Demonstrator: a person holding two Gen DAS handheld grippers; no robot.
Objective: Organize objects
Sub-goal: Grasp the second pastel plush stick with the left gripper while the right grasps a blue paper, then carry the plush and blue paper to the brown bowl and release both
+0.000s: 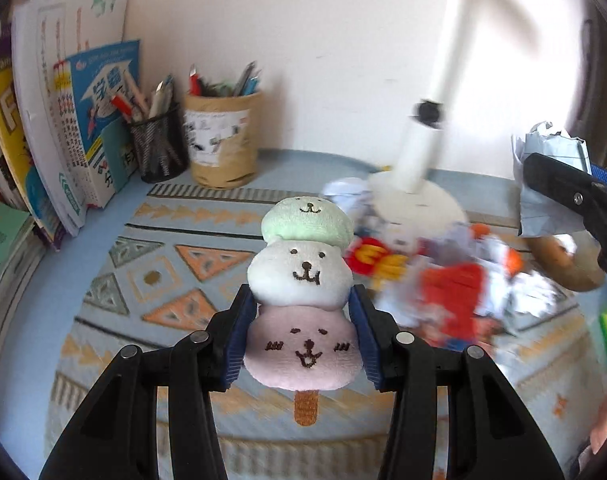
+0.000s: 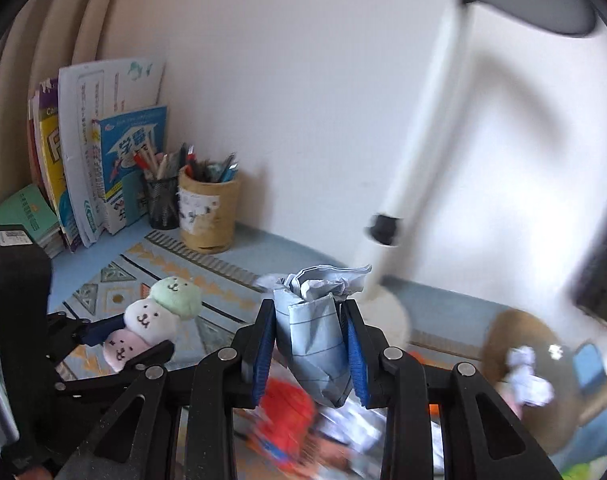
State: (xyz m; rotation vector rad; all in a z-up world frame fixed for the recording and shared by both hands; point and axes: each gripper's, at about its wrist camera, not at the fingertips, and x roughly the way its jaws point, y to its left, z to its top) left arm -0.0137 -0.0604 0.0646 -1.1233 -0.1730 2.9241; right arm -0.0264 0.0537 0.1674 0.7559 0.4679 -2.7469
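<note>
A plush ice-cream toy [image 1: 303, 292] of green, white and pink bear faces on a brown stick is lifted above the patterned mat [image 1: 163, 280]; my left gripper [image 1: 301, 320] is shut on its pink bottom part. The same toy [image 2: 151, 320] shows at the left of the right wrist view. My right gripper [image 2: 309, 340] is shut on a crumpled sheet of lined paper [image 2: 315, 332], held up over the desk. That paper [image 1: 543, 184] and the right gripper's black finger [image 1: 575, 200] appear at the right edge of the left wrist view.
Books [image 1: 63, 132] lean against the wall at back left, beside a mesh pen cup [image 1: 159, 148] and a paper-wrapped pen pot [image 1: 223, 144]. A white lamp [image 1: 419, 200] stands on its round base. Blurred red toys and paper scraps [image 1: 443, 292] lie beside it. A brown basket [image 2: 535, 364] holds crumpled paper.
</note>
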